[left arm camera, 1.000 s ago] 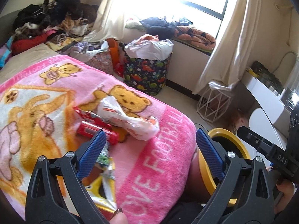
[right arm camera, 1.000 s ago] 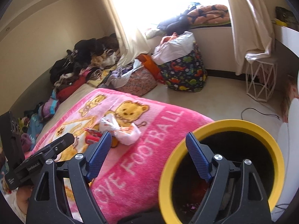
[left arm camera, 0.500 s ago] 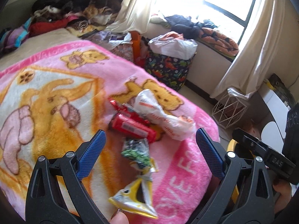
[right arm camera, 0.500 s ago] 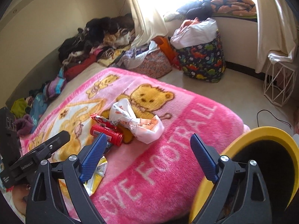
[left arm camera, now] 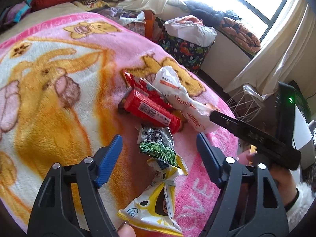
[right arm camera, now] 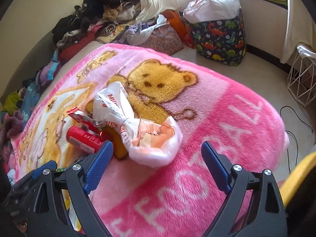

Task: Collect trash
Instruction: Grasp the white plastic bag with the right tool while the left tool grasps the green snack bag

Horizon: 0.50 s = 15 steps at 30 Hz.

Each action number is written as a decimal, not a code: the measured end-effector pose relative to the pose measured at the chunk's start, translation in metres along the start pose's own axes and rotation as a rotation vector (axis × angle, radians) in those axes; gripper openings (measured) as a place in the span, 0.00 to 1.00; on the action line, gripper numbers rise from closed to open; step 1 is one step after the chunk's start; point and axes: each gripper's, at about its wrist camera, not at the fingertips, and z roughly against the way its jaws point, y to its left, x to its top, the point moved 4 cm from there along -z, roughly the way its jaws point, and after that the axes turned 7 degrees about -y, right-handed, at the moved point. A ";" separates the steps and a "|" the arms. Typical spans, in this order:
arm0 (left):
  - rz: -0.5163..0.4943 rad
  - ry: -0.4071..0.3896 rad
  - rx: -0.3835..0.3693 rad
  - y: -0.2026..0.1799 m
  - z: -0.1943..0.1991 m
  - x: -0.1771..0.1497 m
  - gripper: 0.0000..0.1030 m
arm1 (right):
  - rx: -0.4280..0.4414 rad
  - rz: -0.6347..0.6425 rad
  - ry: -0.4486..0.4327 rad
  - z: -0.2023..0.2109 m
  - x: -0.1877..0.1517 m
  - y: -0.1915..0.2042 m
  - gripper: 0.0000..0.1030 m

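Left hand-held gripper [left arm camera: 159,154] lowered, closing over green wrapper [left arm camera: 158,151].

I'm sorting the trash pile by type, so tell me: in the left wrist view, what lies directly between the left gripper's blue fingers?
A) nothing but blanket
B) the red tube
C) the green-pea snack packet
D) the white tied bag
C: the green-pea snack packet sits between the left gripper fingers, untouched as its jaws are closing; the red tube lies beyond them.

A bright window [left arm camera: 262,2] with cream curtains [left arm camera: 276,59] lights the room. A pink bear-print blanket [right arm camera: 197,118] covers the bed. Clothes [right arm camera: 94,19] pile along its far edge.
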 end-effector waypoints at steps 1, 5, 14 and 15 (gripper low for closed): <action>0.002 0.006 -0.001 0.000 -0.003 -0.001 0.62 | -0.003 0.003 0.009 -0.006 0.000 0.001 0.85; 0.012 0.029 0.001 0.003 -0.013 -0.004 0.57 | 0.007 0.001 0.052 -0.025 -0.002 0.004 0.67; 0.034 0.061 -0.010 0.006 -0.024 -0.009 0.35 | -0.017 -0.097 0.009 -0.004 -0.013 -0.010 0.56; 0.033 0.063 -0.012 0.005 -0.025 -0.009 0.34 | -0.019 -0.112 0.003 0.000 -0.015 -0.012 0.56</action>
